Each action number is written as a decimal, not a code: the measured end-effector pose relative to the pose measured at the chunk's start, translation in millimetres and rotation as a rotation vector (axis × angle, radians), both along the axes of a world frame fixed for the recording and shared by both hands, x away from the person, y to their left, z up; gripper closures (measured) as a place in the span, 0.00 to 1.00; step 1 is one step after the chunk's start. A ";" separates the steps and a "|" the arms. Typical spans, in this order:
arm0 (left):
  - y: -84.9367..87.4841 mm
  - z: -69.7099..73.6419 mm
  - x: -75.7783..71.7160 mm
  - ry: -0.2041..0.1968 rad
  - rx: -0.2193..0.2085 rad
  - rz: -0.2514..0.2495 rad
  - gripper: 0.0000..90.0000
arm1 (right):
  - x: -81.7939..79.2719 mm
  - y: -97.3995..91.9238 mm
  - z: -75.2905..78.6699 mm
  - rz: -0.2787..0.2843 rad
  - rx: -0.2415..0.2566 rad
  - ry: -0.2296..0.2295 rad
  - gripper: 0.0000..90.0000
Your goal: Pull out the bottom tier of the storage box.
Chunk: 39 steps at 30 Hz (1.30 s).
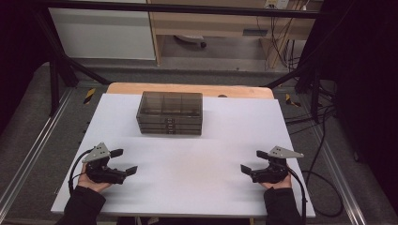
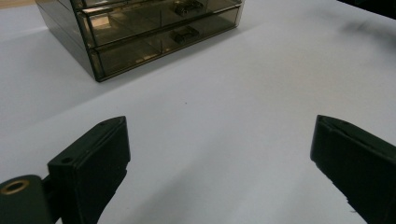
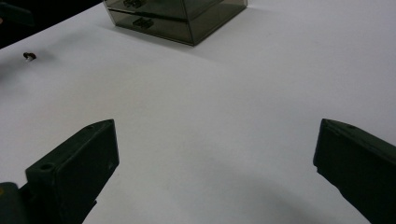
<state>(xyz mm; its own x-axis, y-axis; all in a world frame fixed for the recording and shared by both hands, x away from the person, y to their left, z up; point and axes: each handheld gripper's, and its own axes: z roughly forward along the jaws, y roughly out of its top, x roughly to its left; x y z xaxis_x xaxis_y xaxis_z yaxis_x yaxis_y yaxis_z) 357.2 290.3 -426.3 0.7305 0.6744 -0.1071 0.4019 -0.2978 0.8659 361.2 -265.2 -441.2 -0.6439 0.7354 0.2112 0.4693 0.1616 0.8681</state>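
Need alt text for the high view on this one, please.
A smoky translucent drawer box stands at the far middle of a white table. Near the front edge, a person holds the left gripper and right gripper, both open, pointing inward.

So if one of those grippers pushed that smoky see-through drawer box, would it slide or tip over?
The drawer box would probably slide: it looks wider than tall and sits flat on the smooth white board. It seems rigid plastic, likely light. A push on a drawer front could perhaps shift a drawer, not the box.
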 end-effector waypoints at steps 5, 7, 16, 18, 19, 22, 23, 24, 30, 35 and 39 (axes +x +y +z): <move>-0.5 0.3 0.3 0.000 0.005 -0.002 0.05 | 0.3 0.3 -0.5 0.002 -0.008 -0.001 0.01; -0.6 0.5 0.6 0.001 0.005 -0.001 0.05 | 0.3 0.2 -0.4 0.002 -0.008 0.000 0.01; -2.6 3.0 1.0 -0.008 0.022 -0.001 0.05 | 0.3 0.2 -0.4 0.003 -0.011 -0.002 0.01; -3.2 3.9 1.2 -0.013 0.036 -0.001 0.05 | 0.2 0.4 -0.2 0.004 -0.009 -0.002 0.01; -3.5 4.3 1.2 -0.015 0.042 -0.002 0.05 | 0.2 0.4 -0.2 0.004 -0.009 -0.002 0.01; -4.7 5.4 1.4 -0.021 0.051 -0.004 0.05 | -0.1 0.3 0.1 0.002 -0.008 0.002 0.01; -5.1 5.7 1.6 -0.021 0.054 -0.005 0.06 | -0.1 0.4 0.1 0.001 -0.007 0.000 0.01; -5.5 6.1 1.7 -0.023 0.060 -0.006 0.05 | -0.1 0.5 0.2 0.001 -0.009 -0.001 0.01; -8.4 7.6 2.7 -0.029 0.077 -0.016 0.06 | -0.2 0.7 0.2 0.002 -0.011 -0.003 0.01; -11.0 9.0 3.7 -0.041 0.101 -0.022 0.06 | -0.1 0.9 0.3 0.001 -0.017 -0.005 0.01; -14.7 9.8 4.1 -0.055 0.134 -0.030 0.06 | -0.1 1.6 0.0 0.002 -0.020 -0.003 0.01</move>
<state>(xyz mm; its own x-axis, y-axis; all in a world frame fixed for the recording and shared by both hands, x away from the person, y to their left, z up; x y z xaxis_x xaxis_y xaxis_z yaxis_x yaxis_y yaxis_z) 361.3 275.6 -416.5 0.7530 0.6576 0.0233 0.3442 -0.4238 0.8378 361.1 -263.6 -441.2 -0.6460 0.7382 0.1943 0.4662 0.1799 0.8662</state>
